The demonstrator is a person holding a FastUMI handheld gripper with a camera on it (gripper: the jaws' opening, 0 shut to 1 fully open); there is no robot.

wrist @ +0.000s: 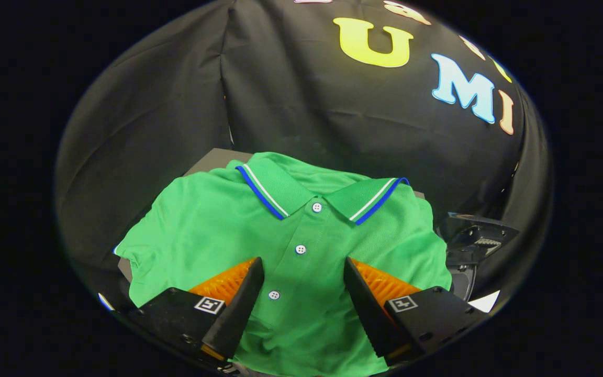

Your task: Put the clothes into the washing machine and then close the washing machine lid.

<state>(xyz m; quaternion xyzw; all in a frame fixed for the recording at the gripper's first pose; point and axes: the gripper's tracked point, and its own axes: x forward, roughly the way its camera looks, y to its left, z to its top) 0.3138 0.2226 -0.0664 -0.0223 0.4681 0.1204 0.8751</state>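
Fabric first: the green polo shirt (301, 230) lies spread face-up on the dark bench (212, 158), collar (322, 191) away from me, button placket running straight toward the gripper (301, 285). I have the jaws wide open, one on each side of the placket, with the lowest visible button (274, 295) between them; whether they hover over the cloth or already rest on it I cannot tell. Nothing is gripped yet.

Off to the right, just past the shirt's edge and lower than the bench, I see a dark machine part with a curved rim (471, 246). I take it for the washing machine with its lid up, though too little of it shows to be sure.

As I judge it, the step in hand is the pickup. To do it well I want to come down until both fingertips press into the cloth, then close slowly so the jaws gather a ridge of fabric along the placket instead of sliding across the top layer. The doubled, stitched placket should pinch more firmly than the thin knit beside it. A grip this near the middle ought to let both halves hang roughly evenly, which should help the shirt go through the opening without a sleeve trailing over the rim.

After closing I would lift straight up and check that the cloth rises with me before swinging right. If just one thin layer comes up, I would set down and pinch deeper.
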